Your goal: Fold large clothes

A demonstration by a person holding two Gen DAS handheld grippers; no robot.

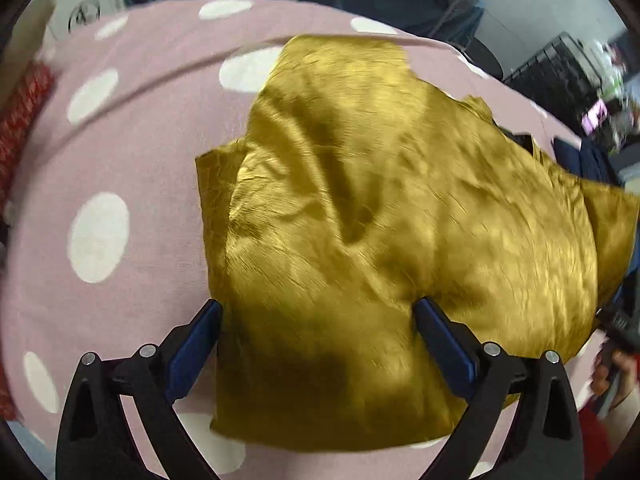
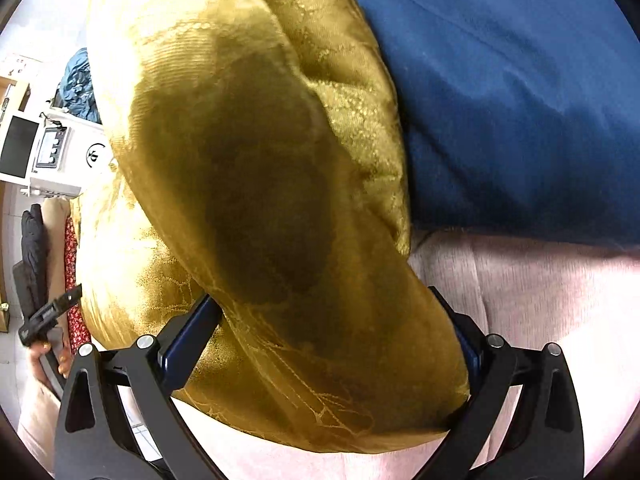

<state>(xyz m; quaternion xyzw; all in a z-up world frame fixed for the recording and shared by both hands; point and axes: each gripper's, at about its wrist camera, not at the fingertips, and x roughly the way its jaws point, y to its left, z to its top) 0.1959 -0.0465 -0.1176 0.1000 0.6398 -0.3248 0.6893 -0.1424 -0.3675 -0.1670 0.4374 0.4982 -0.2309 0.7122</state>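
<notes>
A mustard-gold garment (image 1: 360, 208) of shiny, patterned fabric is lying bunched and partly doubled over on a pink bed cover with white dots (image 1: 132, 168); several creases are running across its upper layer, and one edge is trailing toward the right, where it is meeting a dark blue cloth (image 2: 520, 100).

The left gripper (image 1: 316, 320) is hovering at the near edge of the garment with its fingers (image 1: 196, 344) spread wide; fabric is lying between them, but neither pad appears to be pressing on it. The right gripper (image 2: 332, 320) is also showing a wide gap, with a thick roll of the gold cloth filling the space between the fingers (image 2: 188, 340). Whether this roll is being squeezed or merely draped there cannot be told from the right wrist view.

The fold is judged to be in progress and far from flat.

Risks from here:
- The slippery weave is likely to be sliding out of a loose hold, so a lifted layer could be dropping back in a heap.
- A bite on several layers at once could be dragging the whole bundle instead of turning one edge.
- The right side is lying against the blue cloth, which could be getting caught up in the fold.
</notes>
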